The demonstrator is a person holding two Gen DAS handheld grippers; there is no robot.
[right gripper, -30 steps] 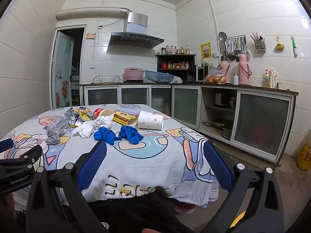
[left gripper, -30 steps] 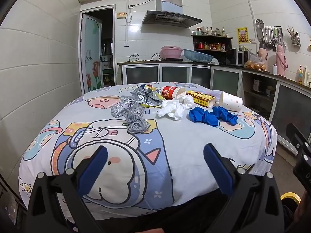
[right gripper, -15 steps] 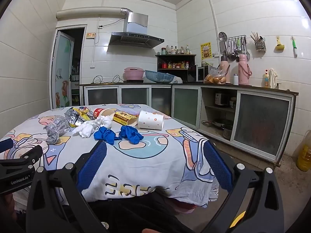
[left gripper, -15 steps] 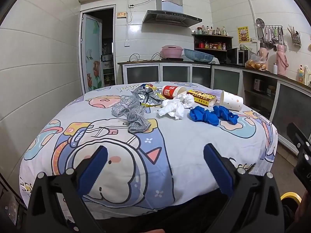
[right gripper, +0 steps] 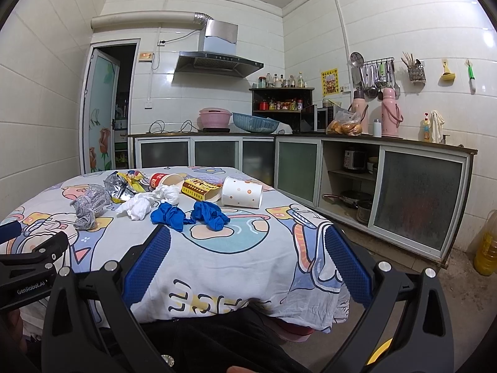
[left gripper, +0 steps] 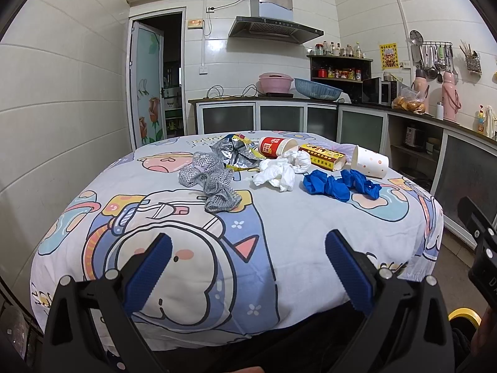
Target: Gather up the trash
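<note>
Far ahead of the claw, a range hood (right gripper: 217,62) above a pink pot (right gripper: 215,117) — right of it, two pink thermoses (right gripper: 390,112) on the counter (right gripper: 357,136).

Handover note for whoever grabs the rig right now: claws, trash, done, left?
Left claw: open, empty, held at the near table edge.
Right claw: open, empty, over the table's right near corner.
Trash all on the tablecloth: grey mesh rag, foil wrapper, red cup on its side, white tissue, yellow box, dotted paper cup tipped over, blue gloves.
Done: nothing collected.
Left: every piece. No bin clearly in view.
</note>
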